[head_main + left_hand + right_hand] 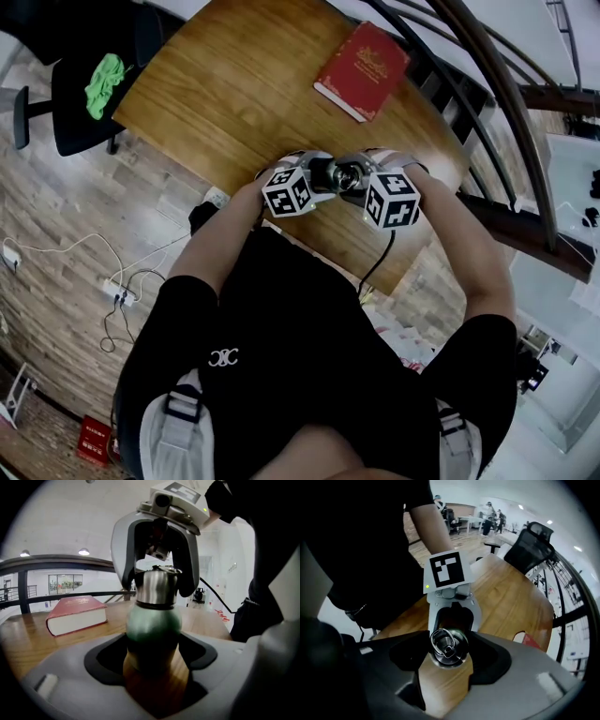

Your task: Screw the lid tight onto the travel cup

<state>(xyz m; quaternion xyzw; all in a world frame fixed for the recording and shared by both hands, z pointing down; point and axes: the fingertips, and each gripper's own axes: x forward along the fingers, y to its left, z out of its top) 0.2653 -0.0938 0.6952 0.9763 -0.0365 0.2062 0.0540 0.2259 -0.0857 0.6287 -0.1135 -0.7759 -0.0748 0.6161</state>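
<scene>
The left claw (152, 656) clamps the cup (153, 620) to steady it; we hold the right claw (449, 657) clamped on the lid (449, 645), ready for tightening.

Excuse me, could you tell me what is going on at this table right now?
A person stands over a wooden table with a gripper in each hand. The left gripper clamps the green body of the travel cup, holding it upright. The right gripper reaches down from above, its jaws closed on the steel lid sitting on the cup's mouth. How tight the lid is cannot be told. A red book lies farther back.
</scene>
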